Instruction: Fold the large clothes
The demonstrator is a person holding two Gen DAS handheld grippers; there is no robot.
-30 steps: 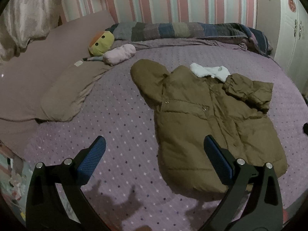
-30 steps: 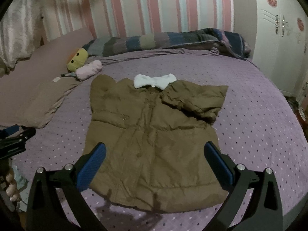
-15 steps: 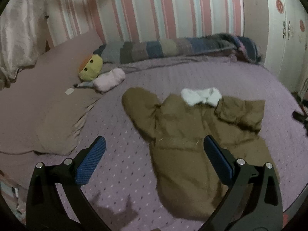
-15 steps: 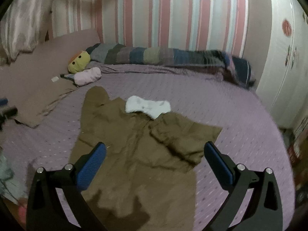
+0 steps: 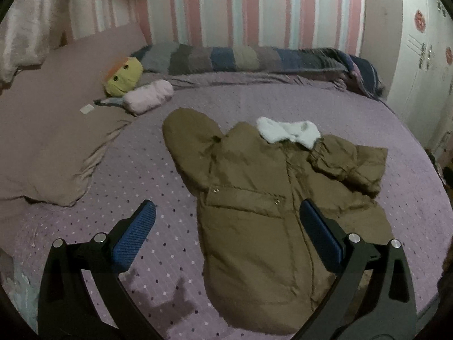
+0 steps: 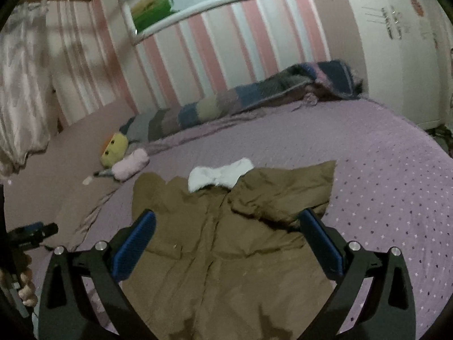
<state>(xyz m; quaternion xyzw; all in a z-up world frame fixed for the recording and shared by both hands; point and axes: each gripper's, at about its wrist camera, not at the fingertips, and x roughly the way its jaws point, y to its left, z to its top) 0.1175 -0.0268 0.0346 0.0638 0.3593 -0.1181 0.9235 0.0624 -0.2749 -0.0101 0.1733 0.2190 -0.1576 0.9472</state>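
The brown coat (image 5: pixel 271 198) lies flat on the purple bed (image 5: pixel 141 170); the left gripper (image 5: pixel 226 226) hangs over its left side, fingers spread wide; the right gripper (image 6: pixel 226 232) hangs over its middle, spread wide too, holding nothing.

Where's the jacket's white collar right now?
In both views the white collar sits at the far end of the brown jacket, mid-bed, right of the yellow plush toy and pink roll.
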